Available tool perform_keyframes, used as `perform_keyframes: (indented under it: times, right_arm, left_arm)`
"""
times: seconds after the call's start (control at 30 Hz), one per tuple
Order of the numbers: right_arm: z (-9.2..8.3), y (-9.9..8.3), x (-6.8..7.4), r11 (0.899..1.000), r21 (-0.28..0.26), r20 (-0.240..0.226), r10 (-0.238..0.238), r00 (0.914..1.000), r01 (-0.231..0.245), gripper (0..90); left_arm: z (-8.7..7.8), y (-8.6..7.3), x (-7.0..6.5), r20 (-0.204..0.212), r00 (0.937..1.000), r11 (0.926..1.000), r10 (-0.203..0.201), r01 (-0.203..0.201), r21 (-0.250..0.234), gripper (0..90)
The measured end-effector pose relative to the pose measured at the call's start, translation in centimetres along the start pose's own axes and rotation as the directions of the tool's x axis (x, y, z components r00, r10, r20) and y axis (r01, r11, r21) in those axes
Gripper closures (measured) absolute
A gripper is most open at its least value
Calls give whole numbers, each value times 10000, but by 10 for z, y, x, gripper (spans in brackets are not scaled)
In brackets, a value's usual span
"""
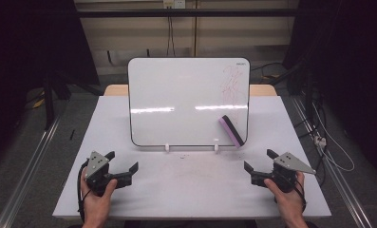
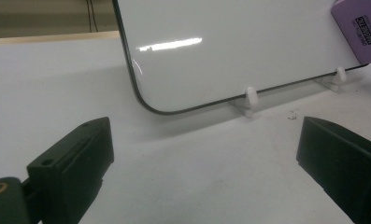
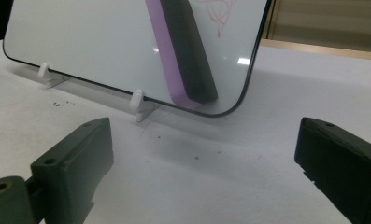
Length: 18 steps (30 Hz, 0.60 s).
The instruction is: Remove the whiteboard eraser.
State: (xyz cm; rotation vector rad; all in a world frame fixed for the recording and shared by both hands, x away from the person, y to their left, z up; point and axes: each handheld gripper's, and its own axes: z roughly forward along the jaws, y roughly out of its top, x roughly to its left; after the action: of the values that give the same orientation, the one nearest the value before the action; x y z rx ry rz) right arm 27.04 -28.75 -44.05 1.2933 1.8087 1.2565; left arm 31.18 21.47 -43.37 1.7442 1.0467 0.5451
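Observation:
A whiteboard (image 1: pixel 176 99) leans on two small white stands (image 1: pixel 167 147) at the middle of the table, with red scribbles (image 1: pixel 232 83) near its top right corner. A purple and black eraser (image 1: pixel 232 131) clings to its lower right part; the eraser (image 3: pixel 183 51) looms close in the right gripper view, and its corner (image 2: pixel 360 25) appears in the left gripper view. My left gripper (image 1: pixel 123 163) rests at the front left, open and empty. At the front right, my right gripper (image 1: pixel 259 159) is open too, with nothing between its jaws.
The white table (image 1: pixel 191 185) has a wooden board (image 1: pixel 262 90) behind the whiteboard. Dark specks of debris (image 2: pixel 291 115) lie in front of the stands. Metal rails (image 1: pixel 29 166) run along both sides of the table, and cables (image 1: pixel 328 142) trail on the floor at the right.

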Motion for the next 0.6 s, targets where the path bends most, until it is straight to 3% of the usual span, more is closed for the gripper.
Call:
perform_keyframes:
  times: [0.4, 0.6]
  right_arm:
    - [4, 1, -2, 9996, 176, 27, 201, 9998, -201, 32]
    - [8, 9, -2, 9997, 248, 108, 41, 9999, -44, 35]
  left_arm:
    - [4, 0, 0, -13, 9999, 9997, 154, -153, 189, 40]
    - [6, -2, 2, 9, 10000, 9996, 55, -56, 266, 40]
